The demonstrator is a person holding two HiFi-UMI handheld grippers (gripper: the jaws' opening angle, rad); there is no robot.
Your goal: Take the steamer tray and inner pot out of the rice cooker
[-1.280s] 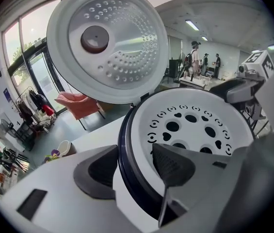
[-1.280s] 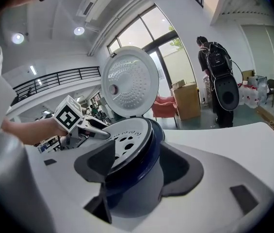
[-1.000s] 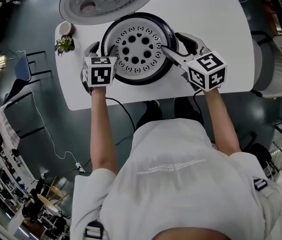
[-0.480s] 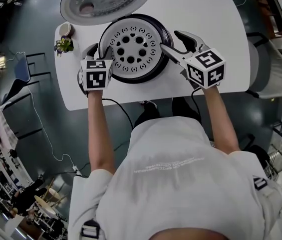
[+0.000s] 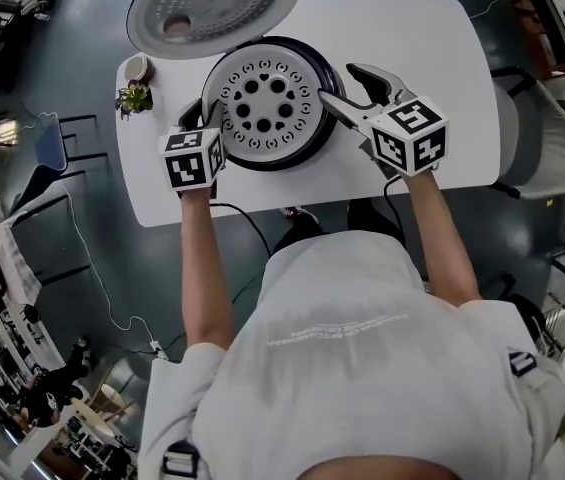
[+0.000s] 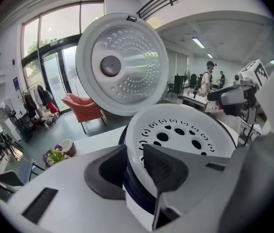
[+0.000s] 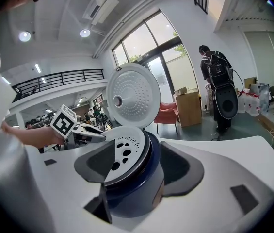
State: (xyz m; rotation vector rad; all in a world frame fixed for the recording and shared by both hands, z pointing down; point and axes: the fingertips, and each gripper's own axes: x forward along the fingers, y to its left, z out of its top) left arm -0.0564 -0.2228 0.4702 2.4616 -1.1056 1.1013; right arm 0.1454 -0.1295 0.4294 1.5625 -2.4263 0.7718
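White table (image 5: pixel 442 48) bearing rice cooker (image 5: pixel 272 163), grey floor (image 5: pixel 72 68)

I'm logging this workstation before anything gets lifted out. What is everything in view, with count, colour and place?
table: one, white, under everything.
rice cooker: one, dark blue, mid-table.
lid: one, silver-white, standing open behind the cooker.
steamer tray: one, white with holes, seated in the cooker.
potted plant: one, green, table's far left corner.
cup: one, pale, just behind the plant.
cable: one, black, running off the table's near edge.
left claw: one, grey, jaws just been closing, steamer tray's left rim pinched between them.
right claw: one, grey, open astride the cooker's right rim.
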